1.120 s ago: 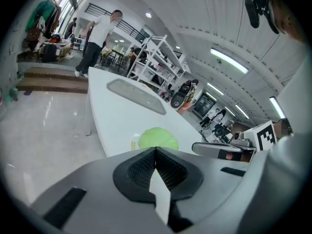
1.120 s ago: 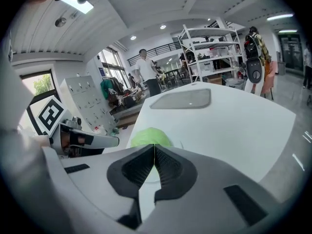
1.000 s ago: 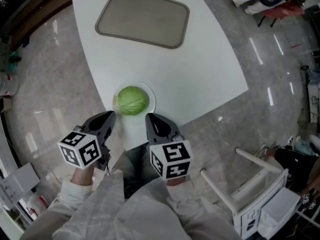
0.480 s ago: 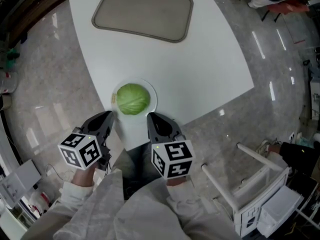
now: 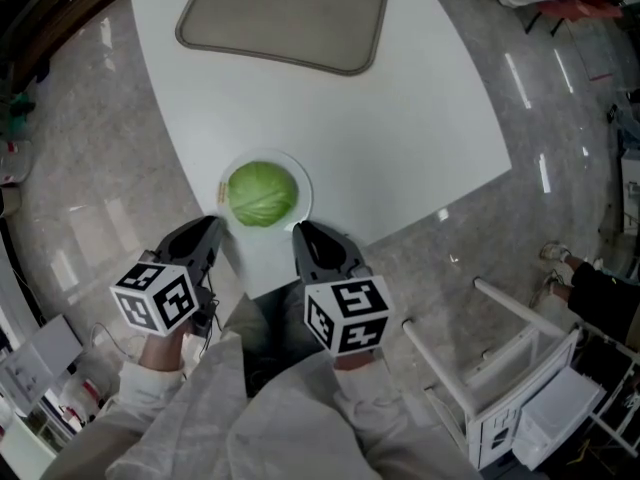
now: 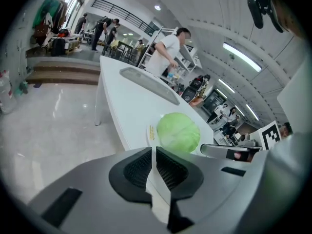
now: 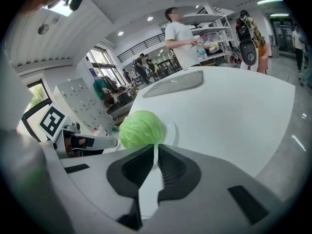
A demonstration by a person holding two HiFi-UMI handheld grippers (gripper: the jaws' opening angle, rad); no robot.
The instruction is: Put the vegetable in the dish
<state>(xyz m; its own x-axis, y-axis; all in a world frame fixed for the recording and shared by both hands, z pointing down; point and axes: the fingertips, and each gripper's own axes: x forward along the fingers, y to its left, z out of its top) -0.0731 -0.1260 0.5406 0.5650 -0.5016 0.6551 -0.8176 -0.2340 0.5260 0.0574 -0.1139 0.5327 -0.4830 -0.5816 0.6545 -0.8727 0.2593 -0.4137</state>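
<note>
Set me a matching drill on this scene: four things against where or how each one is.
Things:
1. cabbage
2. grey tray
3. dish
4. right tool

Place or state:
A. far end of the table
B. shut, nothing in it
C. sits in the dish
D. white, by the near edge

Pairs: 1-C, 2-A, 3-D, 4-B

Bright, even light falls from ceiling strip lamps. Glare streaks the polished floor; the white worktop is almost shadowless. The cabbage looks sharp in the head view. Both gripper views bulge, darken at the corners, and blur far people.
</note>
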